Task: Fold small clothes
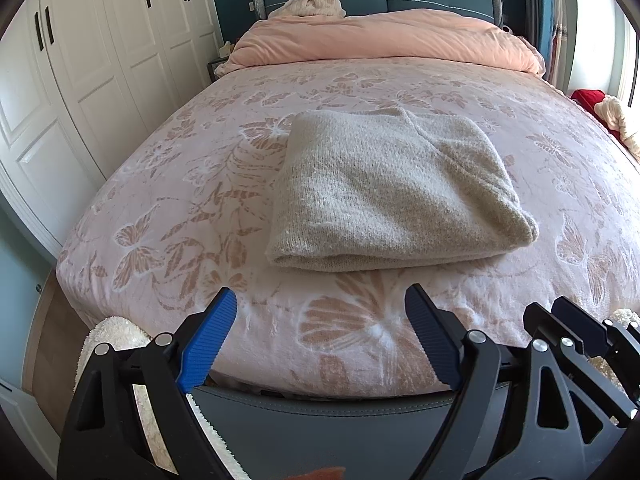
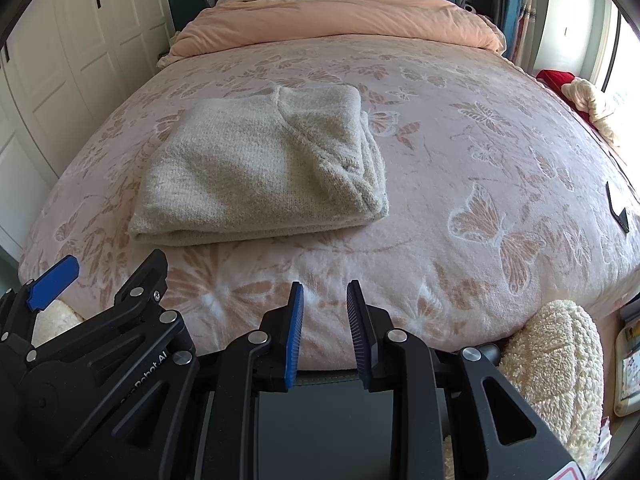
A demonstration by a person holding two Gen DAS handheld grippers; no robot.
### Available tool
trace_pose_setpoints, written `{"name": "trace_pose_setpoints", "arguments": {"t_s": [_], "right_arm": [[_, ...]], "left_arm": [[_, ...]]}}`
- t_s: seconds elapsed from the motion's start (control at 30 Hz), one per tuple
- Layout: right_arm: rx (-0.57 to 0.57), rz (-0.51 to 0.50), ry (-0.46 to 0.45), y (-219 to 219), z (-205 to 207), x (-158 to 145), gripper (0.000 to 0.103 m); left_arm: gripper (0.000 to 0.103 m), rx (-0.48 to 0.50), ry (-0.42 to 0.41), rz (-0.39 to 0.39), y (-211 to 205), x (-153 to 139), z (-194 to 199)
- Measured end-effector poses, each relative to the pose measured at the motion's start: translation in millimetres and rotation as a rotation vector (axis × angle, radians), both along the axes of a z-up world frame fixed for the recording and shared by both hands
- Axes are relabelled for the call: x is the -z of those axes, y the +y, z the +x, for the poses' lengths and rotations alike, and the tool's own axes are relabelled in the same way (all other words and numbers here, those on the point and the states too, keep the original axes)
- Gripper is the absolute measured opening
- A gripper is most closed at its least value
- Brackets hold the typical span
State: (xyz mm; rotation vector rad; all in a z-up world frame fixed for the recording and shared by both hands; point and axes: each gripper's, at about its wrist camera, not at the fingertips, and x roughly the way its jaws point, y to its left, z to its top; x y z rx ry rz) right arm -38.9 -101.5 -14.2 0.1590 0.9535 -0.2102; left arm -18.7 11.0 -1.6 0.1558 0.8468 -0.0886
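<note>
A beige knitted sweater point(image 1: 392, 192) lies folded into a thick rectangle on the pink butterfly-patterned bedspread point(image 1: 180, 208), near the foot of the bed. In the right wrist view the sweater point(image 2: 256, 168) sits left of centre, with its layered edges on the right side. My left gripper point(image 1: 322, 292) hovers over the bed's foot edge, short of the sweater, jaws wide open with nothing between them. My right gripper point(image 2: 325, 286) is beside it to the right, its pads a narrow gap apart and holding nothing. Each gripper shows in the other's view: left gripper point(image 2: 114, 260), right gripper point(image 1: 550, 306).
A pink duvet point(image 1: 380, 40) is bunched at the blue headboard. White wardrobe doors point(image 1: 100, 60) line the left side. A small dark flat object point(image 2: 618, 204) lies at the bed's right edge. A fluffy cream item point(image 2: 556, 360) hangs by the grey footboard point(image 1: 340, 420).
</note>
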Motion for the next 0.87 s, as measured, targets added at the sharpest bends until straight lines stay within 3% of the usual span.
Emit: {"name": "trace_pose_setpoints", "arguments": {"t_s": [0.87], "right_arm": [[0.018,0.001,-0.004,8,-1,-2,0.025]], "left_arm": [[0.083,-0.007,0.007,-0.002,-4,2,-2]]}}
